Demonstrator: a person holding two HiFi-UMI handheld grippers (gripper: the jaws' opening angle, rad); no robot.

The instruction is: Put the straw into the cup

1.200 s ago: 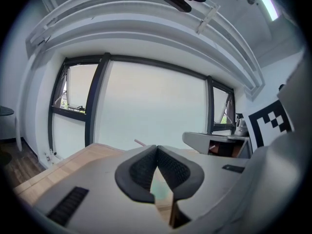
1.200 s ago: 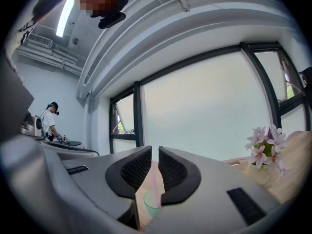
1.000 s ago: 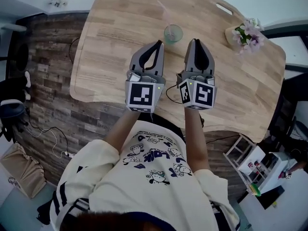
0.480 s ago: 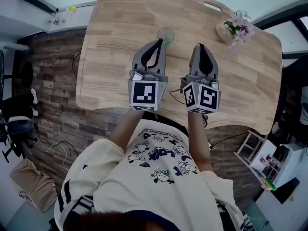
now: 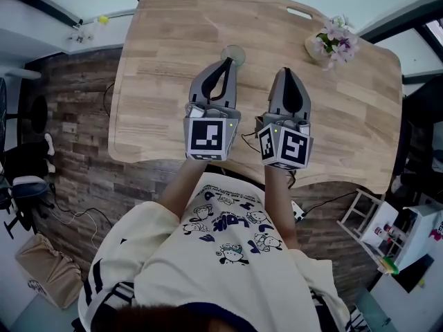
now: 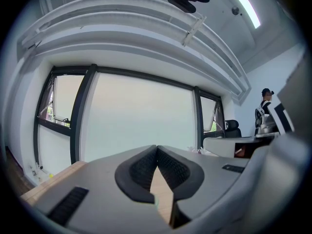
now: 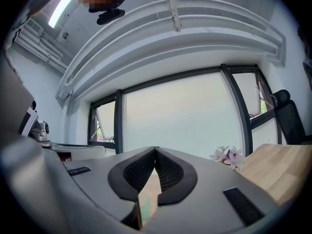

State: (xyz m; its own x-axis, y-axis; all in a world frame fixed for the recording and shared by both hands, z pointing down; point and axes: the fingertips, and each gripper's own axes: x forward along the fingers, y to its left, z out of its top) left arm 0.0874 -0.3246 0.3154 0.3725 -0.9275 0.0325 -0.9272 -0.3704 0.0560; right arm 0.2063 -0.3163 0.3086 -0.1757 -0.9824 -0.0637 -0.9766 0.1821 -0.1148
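Both tongs are held low over the wooden surface, side by side and pointing toward its far edge. The left tongs are closed: in the left gripper view their ribbed black pads meet at the tips. Only a narrow wedge of bare wood shows behind the tips, and nothing is gripped. The right tongs are closed too. In the right gripper view the tips touch and nothing is clamped; a sliver of pale green cup shows through the gap behind the pads.

In the head view the cup stands upright toward the far edge of the surface, roughly midway between its left and right edges. It sits just past the tip of the left tongs, whose tip overlaps the cup's near rim, but I cannot tell whether they touch. The right tongs are apart from the cup, to its right. The straw cannot be made out in any view.

A small pot of pink flowers stands near the far right corner.
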